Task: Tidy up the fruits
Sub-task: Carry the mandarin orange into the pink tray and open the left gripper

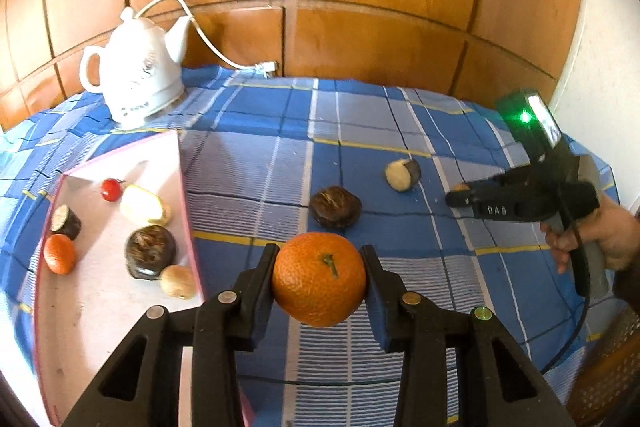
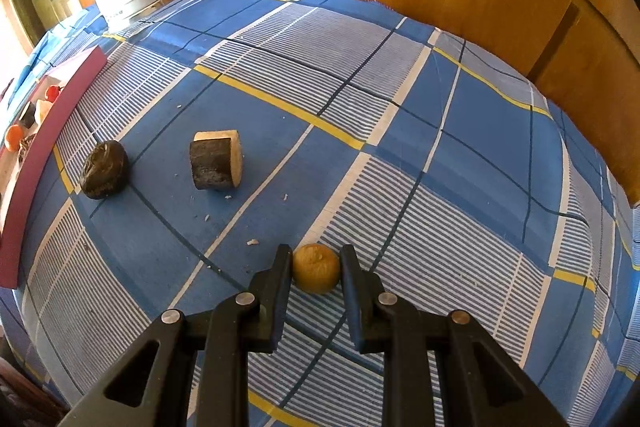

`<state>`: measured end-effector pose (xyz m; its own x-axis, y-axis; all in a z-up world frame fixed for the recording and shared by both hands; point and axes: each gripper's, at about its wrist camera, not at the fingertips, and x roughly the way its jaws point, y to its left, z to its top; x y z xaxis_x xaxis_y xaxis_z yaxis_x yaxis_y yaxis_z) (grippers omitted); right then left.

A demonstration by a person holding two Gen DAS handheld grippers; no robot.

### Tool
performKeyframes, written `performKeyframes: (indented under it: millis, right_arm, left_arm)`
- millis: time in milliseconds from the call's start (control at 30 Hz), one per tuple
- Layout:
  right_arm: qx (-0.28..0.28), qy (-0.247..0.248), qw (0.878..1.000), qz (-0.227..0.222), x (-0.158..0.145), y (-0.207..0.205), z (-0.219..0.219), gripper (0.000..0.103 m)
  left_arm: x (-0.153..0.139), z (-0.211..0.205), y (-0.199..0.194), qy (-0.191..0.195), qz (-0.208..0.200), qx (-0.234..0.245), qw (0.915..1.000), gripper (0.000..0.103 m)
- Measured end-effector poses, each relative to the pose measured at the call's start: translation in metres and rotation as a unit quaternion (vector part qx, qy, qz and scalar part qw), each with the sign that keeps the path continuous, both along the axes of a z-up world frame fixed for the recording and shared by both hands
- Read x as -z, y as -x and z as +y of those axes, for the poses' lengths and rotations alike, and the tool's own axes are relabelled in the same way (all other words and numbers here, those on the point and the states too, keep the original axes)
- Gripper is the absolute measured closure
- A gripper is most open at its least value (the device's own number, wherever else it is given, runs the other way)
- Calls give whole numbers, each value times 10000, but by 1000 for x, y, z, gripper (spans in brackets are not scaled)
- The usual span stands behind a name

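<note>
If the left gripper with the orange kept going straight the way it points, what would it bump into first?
Probably the dark round fruit on the checked cloth, just beyond the orange that the left gripper holds. Depth is hard to judge, so it could meet the cloth first.

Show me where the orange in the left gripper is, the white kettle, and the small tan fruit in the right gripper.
orange (image 1: pixel 319 279), left wrist view, middle of its peel.
white kettle (image 1: pixel 138 83), left wrist view, its body.
small tan fruit (image 2: pixel 316 268), right wrist view, its top face.

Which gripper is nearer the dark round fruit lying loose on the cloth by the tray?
Left. The left gripper, its jaws shut on the orange, hangs just in front of the dark round fruit. The right gripper is further off, beyond the cut piece.
</note>
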<state>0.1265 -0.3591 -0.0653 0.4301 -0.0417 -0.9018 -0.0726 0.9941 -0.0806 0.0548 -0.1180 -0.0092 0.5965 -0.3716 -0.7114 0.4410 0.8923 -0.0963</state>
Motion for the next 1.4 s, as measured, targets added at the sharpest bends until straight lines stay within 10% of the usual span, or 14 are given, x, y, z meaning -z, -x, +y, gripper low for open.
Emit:
performKeyframes:
  millis: [767,1400]
  right_arm:
    - [-19,75,10000,-22,1,1,1,78]
    - [-55,95,9999,-3,1,0,1,78]
  left_arm:
    - [-4,78,-10,215,188,-879,9957,63]
    - [11,180,-84,927,791,-1946,9733,62]
